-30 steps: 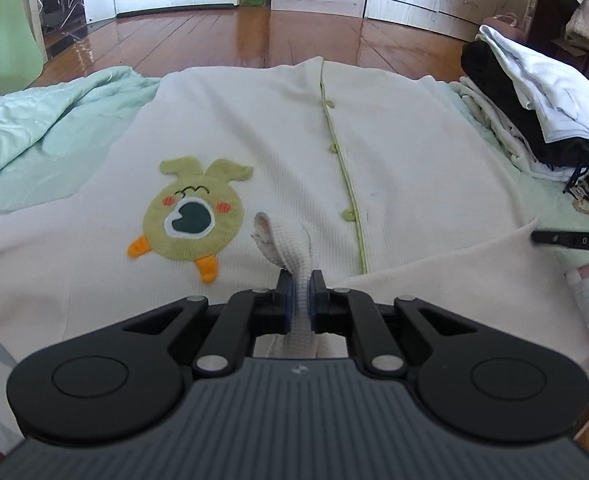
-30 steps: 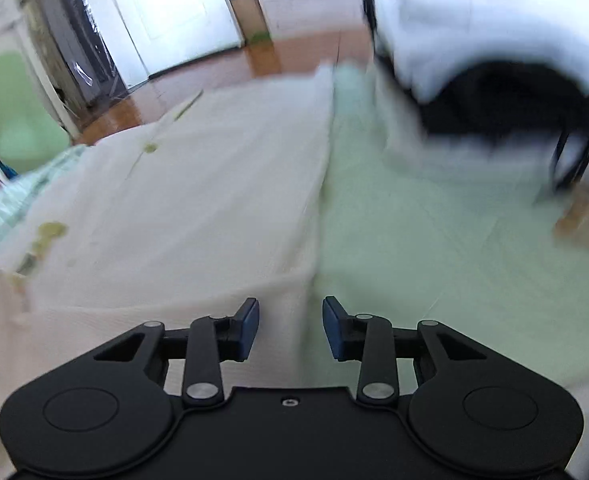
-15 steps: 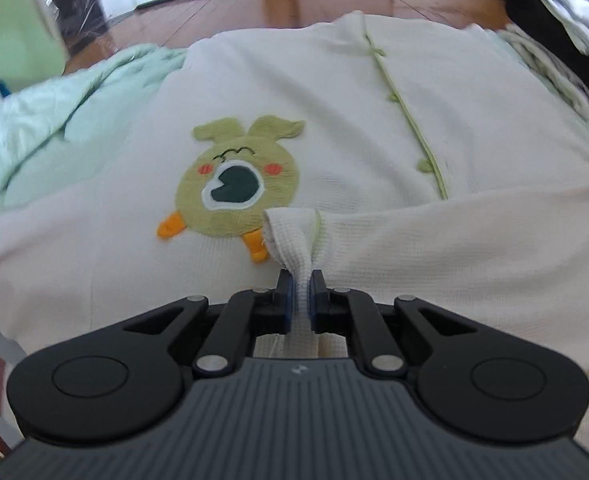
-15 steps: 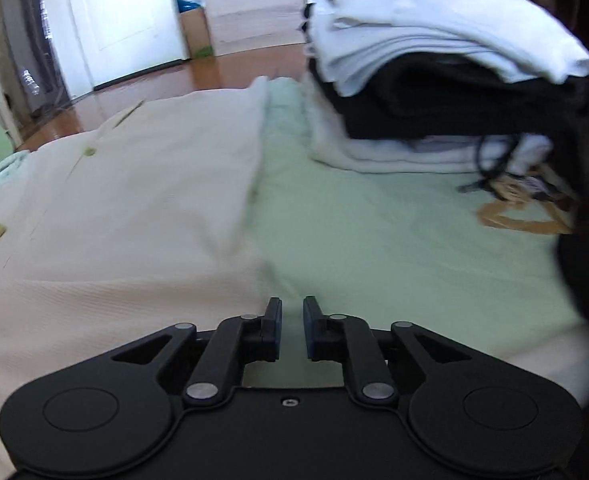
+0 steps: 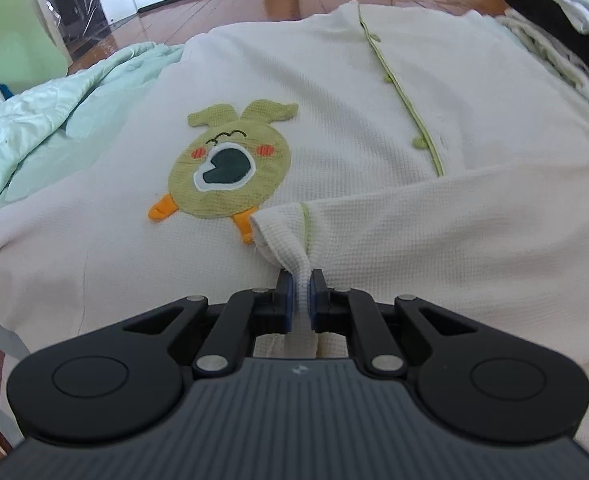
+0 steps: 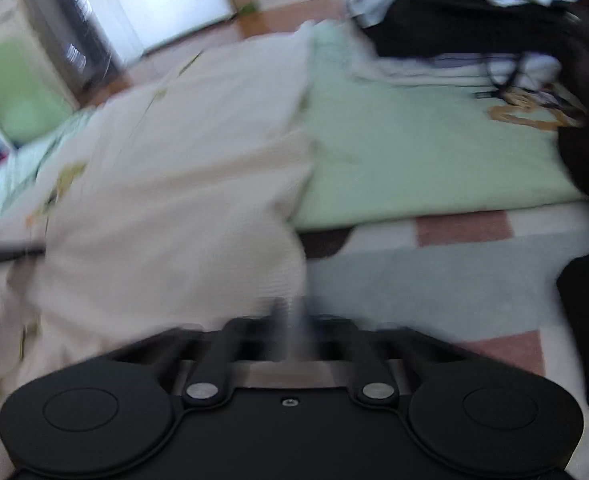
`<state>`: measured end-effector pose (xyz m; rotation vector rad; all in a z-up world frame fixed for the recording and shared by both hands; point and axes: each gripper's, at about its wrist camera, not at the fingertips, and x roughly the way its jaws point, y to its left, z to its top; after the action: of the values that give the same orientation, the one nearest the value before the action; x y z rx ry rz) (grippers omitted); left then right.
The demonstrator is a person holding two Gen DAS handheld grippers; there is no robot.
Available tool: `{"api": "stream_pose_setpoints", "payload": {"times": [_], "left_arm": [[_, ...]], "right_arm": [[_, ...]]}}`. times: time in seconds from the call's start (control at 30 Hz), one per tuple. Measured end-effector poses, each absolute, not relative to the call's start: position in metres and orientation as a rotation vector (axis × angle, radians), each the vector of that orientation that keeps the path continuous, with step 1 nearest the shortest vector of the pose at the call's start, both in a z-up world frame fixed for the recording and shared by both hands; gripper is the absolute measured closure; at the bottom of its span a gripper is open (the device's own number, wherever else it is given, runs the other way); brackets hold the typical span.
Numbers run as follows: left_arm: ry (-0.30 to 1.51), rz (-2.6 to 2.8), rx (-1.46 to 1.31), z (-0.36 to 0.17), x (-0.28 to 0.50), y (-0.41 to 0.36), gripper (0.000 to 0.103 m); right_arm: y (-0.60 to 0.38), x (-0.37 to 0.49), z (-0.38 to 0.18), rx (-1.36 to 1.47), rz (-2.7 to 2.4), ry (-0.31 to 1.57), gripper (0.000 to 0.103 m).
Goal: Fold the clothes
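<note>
The cream cardigan [image 5: 334, 92] lies front-up on the bed, its buttoned edge running away from the left gripper [image 5: 299, 288], which is clamped on the sleeve cuff [image 5: 284, 236] just short of the chick patch [image 5: 226, 172]. The sleeve stretches crosswise to the right. The left gripper sits low and level; the right gripper [image 6: 290, 320] is blurred near the cardigan's right edge, its opening impossible to tell.

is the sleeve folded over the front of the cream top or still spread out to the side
Folded over. The sleeve lies across the cream top, its cuff held by the left tongs beside the duck patch.
</note>
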<state>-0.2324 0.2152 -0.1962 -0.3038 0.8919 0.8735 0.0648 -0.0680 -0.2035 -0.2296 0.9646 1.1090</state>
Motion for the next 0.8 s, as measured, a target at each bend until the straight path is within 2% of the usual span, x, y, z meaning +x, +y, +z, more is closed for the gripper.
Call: {"api": "stream_pose_setpoints", "payload": {"times": [0.13, 0.23, 0.33, 0.37, 0.4, 0.5, 0.57, 0.7, 0.8], "left_arm": [[0.85, 0.866, -0.413, -0.189, -0.243, 0.223, 0.094], [0.899, 0.885, -0.493, -0.207, -0.245, 0.23, 0.09], [0.92, 0.923, -0.406, -0.208, -0.242, 0.221, 0.076], [0.935, 0.94, -0.38, -0.207, -0.241, 0.218, 0.059], [0.945, 0.951, -0.375, -0.208, -0.242, 0.218, 0.048], [0.945, 0.964, -0.431, -0.208, -0.25, 0.221, 0.048], [0.951, 0.976, -0.506, -0.205, -0.257, 0.222, 0.048], [0.921, 0.979, -0.644, -0.181, -0.273, 0.223, 0.048], [0.896, 1.006, -0.598, -0.162, -0.276, 0.223, 0.048]], "right_arm": [[-0.084, 0.064, -0.175, -0.165, 1.062, 0.933, 0.1], [-0.082, 0.06, -0.189, -0.302, 1.011, 0.976, 0.101], [-0.083, 0.05, -0.196, -0.426, 0.936, 0.918, 0.102], [-0.085, 0.049, -0.188, -0.414, 0.953, 0.905, 0.102], [-0.088, 0.047, -0.181, -0.402, 0.97, 0.891, 0.102], [-0.091, 0.036, -0.157, -0.399, 0.983, 0.807, 0.092], [-0.085, 0.028, -0.147, -0.399, 1.039, 0.769, 0.092], [-0.058, 0.014, -0.139, -0.359, 1.202, 0.85, 0.092], [-0.023, -0.005, -0.137, -0.359, 1.326, 0.876, 0.092]]}}
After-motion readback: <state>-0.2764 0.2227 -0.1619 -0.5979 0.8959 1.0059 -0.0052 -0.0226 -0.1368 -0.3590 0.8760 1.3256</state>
